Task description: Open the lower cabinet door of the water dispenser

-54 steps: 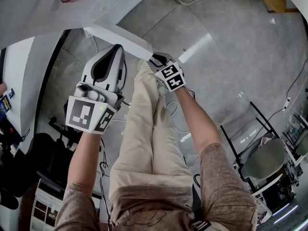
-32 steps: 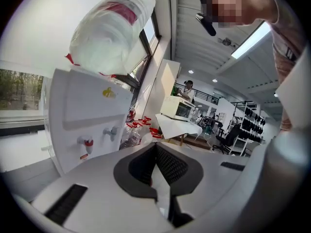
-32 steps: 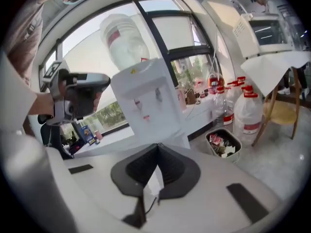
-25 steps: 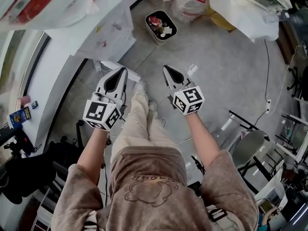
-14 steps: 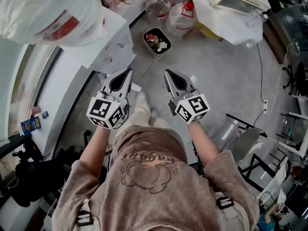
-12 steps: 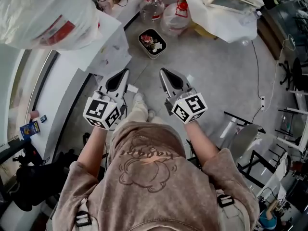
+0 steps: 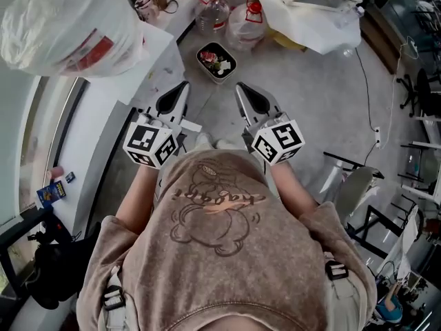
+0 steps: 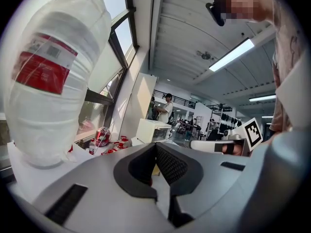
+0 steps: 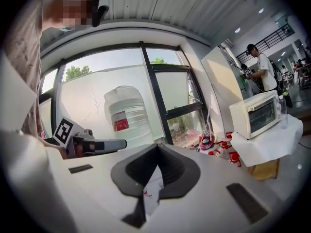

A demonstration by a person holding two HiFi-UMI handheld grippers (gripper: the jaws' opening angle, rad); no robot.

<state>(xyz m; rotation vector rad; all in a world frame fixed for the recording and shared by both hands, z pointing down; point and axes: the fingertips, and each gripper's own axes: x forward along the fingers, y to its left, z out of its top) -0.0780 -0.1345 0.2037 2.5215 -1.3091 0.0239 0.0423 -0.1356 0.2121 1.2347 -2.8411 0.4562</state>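
The water dispenser [image 7: 153, 59] stands at the left, white, with a big plastic-wrapped bottle [image 7: 65, 26] on top. That bottle [image 8: 53, 81] fills the left of the left gripper view, and the bottle [image 9: 125, 115] also shows in the right gripper view. A narrow strip of the white lower door [image 7: 191, 125] sticks out from the base, mostly hidden under my left gripper. Both grippers are held level at chest height, apart from the dispenser. The left gripper [image 7: 183, 86] [image 8: 156, 145] is shut and empty. The right gripper [image 7: 240, 87] [image 9: 157, 145] is shut and empty too.
A small bin of rubbish [image 7: 216, 61] sits on the floor ahead. Behind it stand water jugs with red caps [image 7: 210, 9] and a cloth-covered stand with a toaster oven [image 9: 257, 113]. Chairs [image 7: 351, 192] and a cable lie to the right.
The person has stood up from a crouch. Both grippers rose from low by the open door to chest height, and both stayed shut.
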